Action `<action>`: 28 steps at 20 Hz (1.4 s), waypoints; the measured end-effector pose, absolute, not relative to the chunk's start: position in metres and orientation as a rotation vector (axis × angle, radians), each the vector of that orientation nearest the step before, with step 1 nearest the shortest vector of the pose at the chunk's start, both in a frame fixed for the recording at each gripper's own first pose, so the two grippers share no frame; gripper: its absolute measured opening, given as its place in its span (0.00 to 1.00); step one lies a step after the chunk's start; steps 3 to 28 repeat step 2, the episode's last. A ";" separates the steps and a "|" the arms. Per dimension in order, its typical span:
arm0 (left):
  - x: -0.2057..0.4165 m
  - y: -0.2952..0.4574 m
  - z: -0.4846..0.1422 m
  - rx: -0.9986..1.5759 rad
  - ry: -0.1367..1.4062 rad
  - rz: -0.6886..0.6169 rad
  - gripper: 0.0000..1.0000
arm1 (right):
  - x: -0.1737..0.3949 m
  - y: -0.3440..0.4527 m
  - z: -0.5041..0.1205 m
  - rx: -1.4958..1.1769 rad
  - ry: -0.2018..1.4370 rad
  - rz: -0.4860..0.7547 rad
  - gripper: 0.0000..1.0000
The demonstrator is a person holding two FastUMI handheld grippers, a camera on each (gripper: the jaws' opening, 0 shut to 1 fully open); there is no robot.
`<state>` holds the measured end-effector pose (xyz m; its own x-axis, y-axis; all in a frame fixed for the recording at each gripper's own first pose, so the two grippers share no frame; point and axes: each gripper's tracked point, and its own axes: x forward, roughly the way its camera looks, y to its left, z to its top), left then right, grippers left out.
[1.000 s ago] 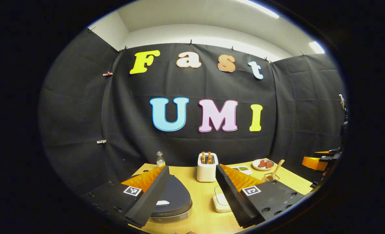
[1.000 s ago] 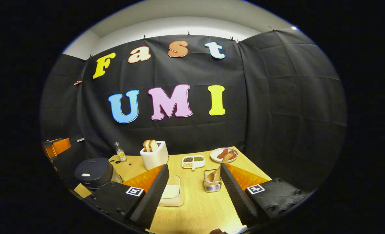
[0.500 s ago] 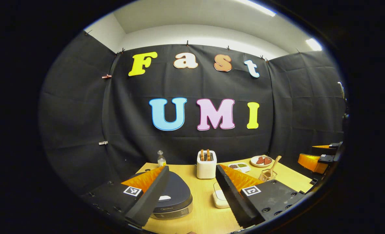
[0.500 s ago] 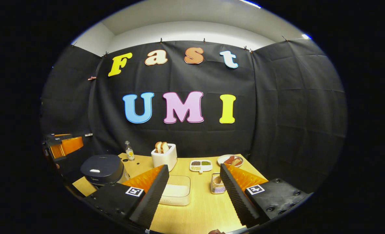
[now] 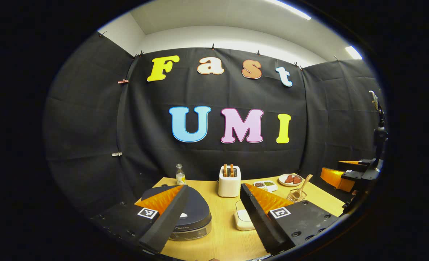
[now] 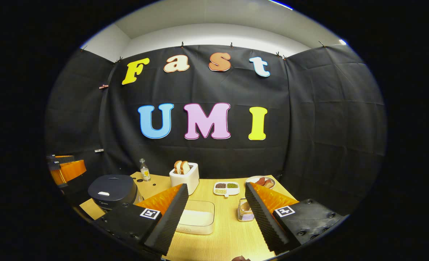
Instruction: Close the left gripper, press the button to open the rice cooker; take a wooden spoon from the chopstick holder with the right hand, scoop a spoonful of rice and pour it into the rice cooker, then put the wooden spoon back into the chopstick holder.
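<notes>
In the left gripper view, your left gripper [image 5: 212, 217] hangs above the near edge of the wooden table [image 5: 221, 243] with its fingers spread wide apart, gripping nothing. Going left to right: the dark rice cooker [image 5: 192, 214] sits behind the left finger with its lid down and its pale button [image 5: 183, 215] just showing beside that finger. A small bottle [image 5: 179, 177] stands at the back, then the white toaster [image 5: 229, 181] with two slices in it. Between the fingers lies the shallow rice tray [image 5: 242, 219], partly hidden by the right finger. Farther right is the wire chopstick holder [image 5: 295, 195] with the wooden spoon [image 5: 303, 185] leaning out of it (handle up and to the right). Your right gripper [image 5: 341, 174] shows at the far right edge.

In the right gripper view, your right gripper [image 6: 214, 217] is likewise open and empty, with the rice cooker [image 6: 111, 190] off to its left, the tray [image 6: 196, 219] between the fingers, and the holder [image 6: 245, 210] just beside the right finger.
</notes>
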<state>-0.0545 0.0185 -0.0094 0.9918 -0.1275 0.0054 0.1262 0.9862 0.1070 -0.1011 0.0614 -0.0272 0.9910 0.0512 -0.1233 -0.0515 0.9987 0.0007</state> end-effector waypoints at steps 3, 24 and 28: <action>-0.055 0.016 -0.012 0.107 -0.005 -0.118 0.96 | -0.096 0.062 -0.039 -0.001 0.155 0.050 0.98; -0.055 0.016 -0.012 0.107 -0.005 -0.118 0.96 | -0.096 0.062 -0.039 -0.001 0.155 0.050 0.98; -0.055 0.016 -0.012 0.107 -0.005 -0.118 0.96 | -0.096 0.062 -0.039 -0.001 0.155 0.050 0.98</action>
